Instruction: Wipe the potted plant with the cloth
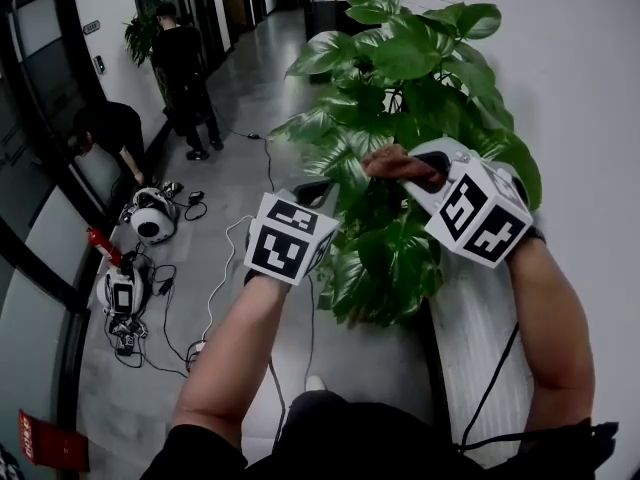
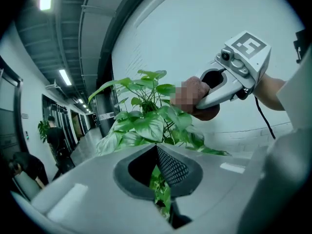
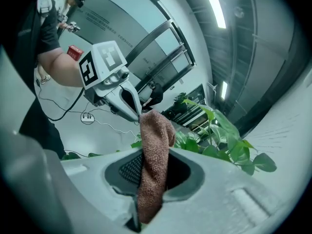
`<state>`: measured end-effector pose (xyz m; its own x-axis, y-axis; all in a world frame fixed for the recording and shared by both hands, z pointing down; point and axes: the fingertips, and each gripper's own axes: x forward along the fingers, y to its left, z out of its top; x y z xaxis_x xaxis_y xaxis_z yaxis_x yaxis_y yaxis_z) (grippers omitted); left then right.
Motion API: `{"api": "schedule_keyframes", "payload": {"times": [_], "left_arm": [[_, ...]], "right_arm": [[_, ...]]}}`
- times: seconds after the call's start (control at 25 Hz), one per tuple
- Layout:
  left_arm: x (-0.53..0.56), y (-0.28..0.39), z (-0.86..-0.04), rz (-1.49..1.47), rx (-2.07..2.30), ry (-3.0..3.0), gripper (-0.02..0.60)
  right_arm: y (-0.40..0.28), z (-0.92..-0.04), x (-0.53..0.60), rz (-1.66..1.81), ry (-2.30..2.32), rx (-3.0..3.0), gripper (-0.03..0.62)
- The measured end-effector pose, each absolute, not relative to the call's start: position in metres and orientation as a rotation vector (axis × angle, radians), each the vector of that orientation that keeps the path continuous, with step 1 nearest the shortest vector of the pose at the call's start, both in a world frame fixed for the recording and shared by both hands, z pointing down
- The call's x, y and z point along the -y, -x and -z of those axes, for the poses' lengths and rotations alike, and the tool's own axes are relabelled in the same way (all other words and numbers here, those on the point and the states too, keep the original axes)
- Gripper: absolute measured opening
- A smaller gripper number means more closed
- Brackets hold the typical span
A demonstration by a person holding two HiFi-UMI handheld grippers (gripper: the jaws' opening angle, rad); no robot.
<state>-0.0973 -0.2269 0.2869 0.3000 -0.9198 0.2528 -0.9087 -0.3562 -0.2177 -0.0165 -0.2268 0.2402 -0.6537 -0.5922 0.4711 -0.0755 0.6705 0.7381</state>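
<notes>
1. Grey corridor floor [image 1: 240, 98], with a white wall [image 1: 585, 88] down the right of the head view.
2. Left gripper [image 2: 160, 179], lower centre: jaws drawn nearly together, with a leaf [image 2: 162, 196] in the narrow gap. It looks pinched.
3. Right gripper [image 3: 152, 179]: jaws clamped on the brown cloth [image 3: 155, 145], which stands up past the tips.
4. Potted plant [image 1: 400, 78] fills the upper centre, beside the wall. The cloth sits at its middle leaves; cannot tell whether it touches them or is just above.
5. Progress, judged: one leaf steadied and the cloth brought to the foliage. No leaf reads as wiped, so most of the plant is likely left.
6. Far upper left: two people [image 1: 185, 68], with gear [image 1: 150, 216] and cables on the floor.
</notes>
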Motion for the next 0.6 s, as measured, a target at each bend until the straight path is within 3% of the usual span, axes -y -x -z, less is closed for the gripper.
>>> {"api": "schedule_keyframes", "payload": {"times": [0.6], "left_arm": [[0.249,0.142,-0.395,0.649,-1.828,2.509,0.017]], "right_arm": [[0.07,-0.312,0.236,0.712,-0.735,2.258,0.064]]}}
